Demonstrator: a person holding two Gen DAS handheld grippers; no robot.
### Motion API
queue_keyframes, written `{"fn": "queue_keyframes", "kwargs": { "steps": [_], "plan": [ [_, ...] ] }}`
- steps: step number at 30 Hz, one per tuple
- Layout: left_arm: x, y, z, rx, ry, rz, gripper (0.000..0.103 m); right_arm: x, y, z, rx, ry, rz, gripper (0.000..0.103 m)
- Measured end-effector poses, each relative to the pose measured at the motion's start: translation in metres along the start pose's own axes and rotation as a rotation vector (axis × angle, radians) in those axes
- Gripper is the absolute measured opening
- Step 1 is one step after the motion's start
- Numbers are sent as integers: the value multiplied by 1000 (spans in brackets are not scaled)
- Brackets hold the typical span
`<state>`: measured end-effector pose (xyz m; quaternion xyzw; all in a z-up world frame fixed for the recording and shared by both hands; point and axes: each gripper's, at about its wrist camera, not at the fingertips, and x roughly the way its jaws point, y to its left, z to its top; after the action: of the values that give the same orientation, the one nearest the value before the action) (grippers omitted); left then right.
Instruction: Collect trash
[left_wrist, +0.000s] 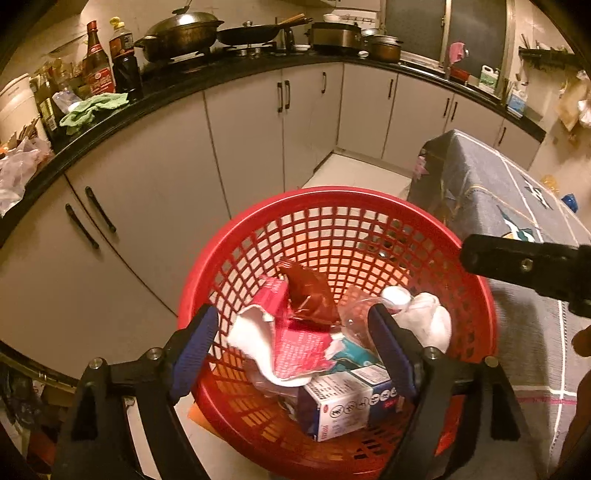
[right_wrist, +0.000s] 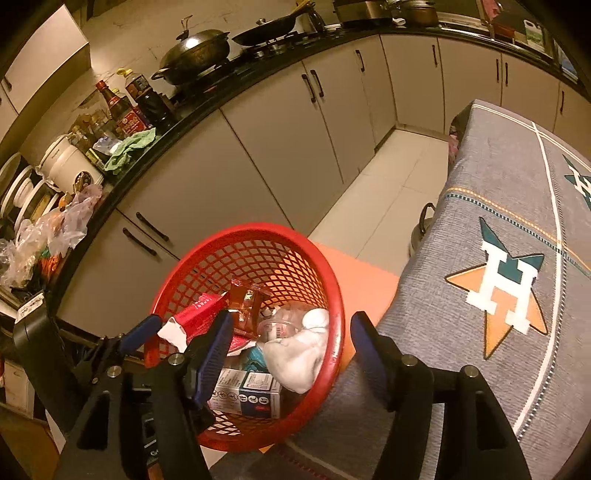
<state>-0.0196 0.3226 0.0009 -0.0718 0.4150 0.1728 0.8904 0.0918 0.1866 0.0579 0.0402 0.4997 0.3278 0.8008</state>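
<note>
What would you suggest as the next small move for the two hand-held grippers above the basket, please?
Probably lift both away: the left hand-held gripper and right hand-held gripper are open and empty over the red basket, where the trash already lies.

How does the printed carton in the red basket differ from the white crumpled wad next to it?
The printed carton is a rigid, boxy shape with text and icons; the white wad is soft, crumpled and plain. The carton lies low at the near side; the wad rests higher against the basket wall. Both lie loose inside.
</note>
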Motion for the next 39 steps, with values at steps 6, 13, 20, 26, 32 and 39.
{"fn": "queue_keyframes", "kwargs": {
  "steps": [6, 13, 20, 26, 32, 39],
  "plan": [
    [1, 3, 1, -7, -4, 24, 84, -2, 1, -1, -12, -17, -49, 72],
    [-4, -3, -1, 23, -25, 39, 88, -1, -1, -3, -22, -24, -88, 74],
    [-11, 5, -1, -8, -44, 37, 88, -5, -5, -2, -20, -41, -124, 76],
    [-23, 5, 2, -2, -94, 120, 97, -10, -3, -4, -53, -61, -181, 82],
    [-25, -4, 10, 54, -75, 276, 97, -15, 1, -8, -82, -75, -210, 83],
    [-46, -10, 7, 61, -143, 430, 97, -29, 0, -18, -107, -114, -249, 85]
  ]
}}
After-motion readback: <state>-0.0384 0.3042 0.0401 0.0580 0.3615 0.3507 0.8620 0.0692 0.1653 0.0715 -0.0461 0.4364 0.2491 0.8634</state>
